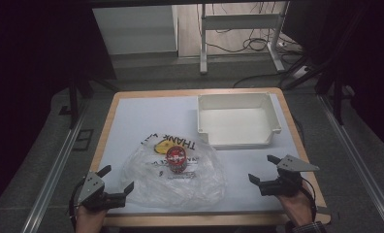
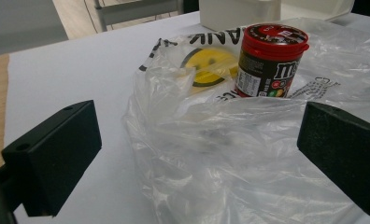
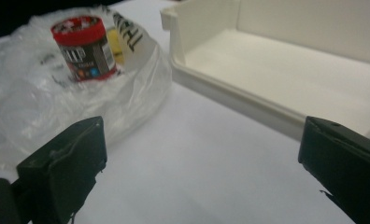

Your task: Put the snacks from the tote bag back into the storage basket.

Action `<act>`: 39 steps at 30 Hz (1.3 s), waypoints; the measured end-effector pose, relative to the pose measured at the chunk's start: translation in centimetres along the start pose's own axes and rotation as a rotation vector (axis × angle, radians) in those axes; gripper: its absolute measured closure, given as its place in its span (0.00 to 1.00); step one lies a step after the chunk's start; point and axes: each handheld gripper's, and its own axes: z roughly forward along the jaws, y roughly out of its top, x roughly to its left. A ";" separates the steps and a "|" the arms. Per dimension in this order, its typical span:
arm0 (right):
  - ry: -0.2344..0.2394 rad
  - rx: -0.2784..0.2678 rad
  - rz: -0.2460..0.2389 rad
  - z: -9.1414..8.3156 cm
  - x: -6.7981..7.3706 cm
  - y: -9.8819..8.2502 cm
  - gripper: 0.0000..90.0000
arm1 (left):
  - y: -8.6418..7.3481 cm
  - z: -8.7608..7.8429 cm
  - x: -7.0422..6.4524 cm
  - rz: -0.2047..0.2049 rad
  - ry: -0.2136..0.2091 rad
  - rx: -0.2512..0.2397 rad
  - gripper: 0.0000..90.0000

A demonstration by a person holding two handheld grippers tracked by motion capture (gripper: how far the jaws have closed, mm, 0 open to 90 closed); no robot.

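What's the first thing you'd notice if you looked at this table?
The red-lidded candy tub jumps out first: it stands upright on a crinkly clear plastic bag with a yellow smiley face, near the front middle of the table. Behind it to the right sits an empty white tray. The left gripper and right gripper, both open, wait on either side of the bag.

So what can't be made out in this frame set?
- Candy canister: its base, left gripper view, hidden by folds of the plastic bag.
- Bag print: high view, creased, covered by the canister; partly readable.
- Canister label: right gripper view, blurred.
- White bin: right gripper view, cut off by the frame edge.
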 end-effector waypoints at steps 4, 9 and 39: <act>0.013 0.011 -0.059 0.6 0.2 -0.1 0.01 | 0.0 0.1 0.0 0.003 -0.002 0.002 0.00; 0.024 0.034 -0.132 0.8 0.7 -0.2 0.01 | 0.0 0.1 -0.1 0.004 -0.006 0.001 0.00; 0.065 0.051 -0.129 1.2 1.1 -0.1 0.01 | 0.0 0.2 -0.1 0.007 -0.008 -0.003 0.00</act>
